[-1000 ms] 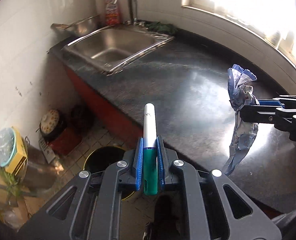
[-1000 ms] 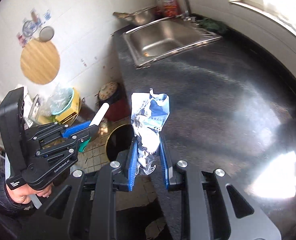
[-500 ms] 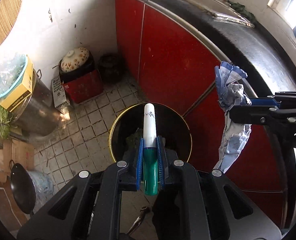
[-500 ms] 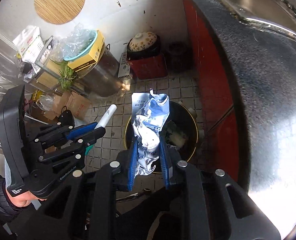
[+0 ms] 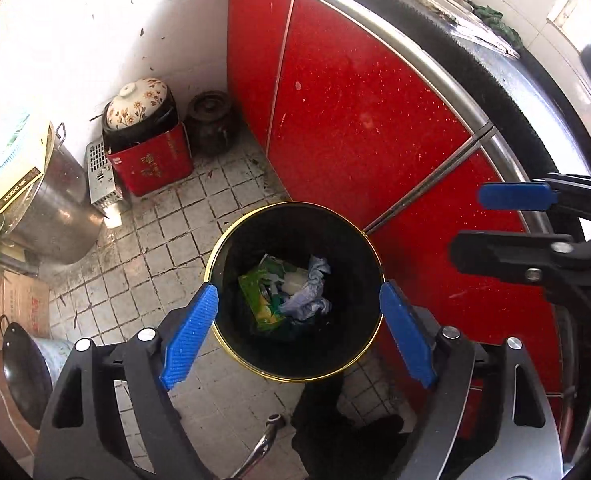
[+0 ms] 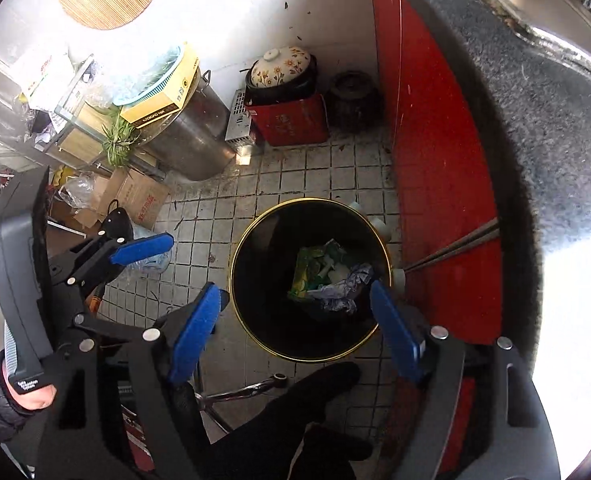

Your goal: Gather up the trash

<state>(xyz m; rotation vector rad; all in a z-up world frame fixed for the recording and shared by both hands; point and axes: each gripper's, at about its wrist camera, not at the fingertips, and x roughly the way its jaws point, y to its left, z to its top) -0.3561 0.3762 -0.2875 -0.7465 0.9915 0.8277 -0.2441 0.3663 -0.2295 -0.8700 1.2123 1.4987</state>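
A black trash bin with a gold rim point(image 5: 215, 256) point(image 6: 235, 252) stands on the tiled floor by the red cabinet. Inside lie a crumpled blue-white wrapper point(image 5: 309, 300) point(image 6: 341, 288) and a green package point(image 5: 261, 294) point(image 6: 307, 272). My left gripper point(image 5: 297, 330) is open and empty, straight above the bin; it also shows at the left of the right wrist view point(image 6: 143, 248). My right gripper point(image 6: 295, 330) is open and empty above the bin's near rim; it shows at the right of the left wrist view point(image 5: 507, 216). The marker is not visible.
Red cabinet doors point(image 5: 355, 112) and a dark countertop point(image 6: 535, 120) lie to the right. A red box with a floral-lidded pot point(image 5: 147, 152), a dark jar point(image 5: 211, 120), a steel stockpot point(image 5: 55, 208) and cardboard boxes point(image 6: 135, 196) crowd the floor at left.
Both grippers have opened. The green-white marker has left the left gripper and the crumpled wrapper has left the right one; the wrapper now lies in the bin.
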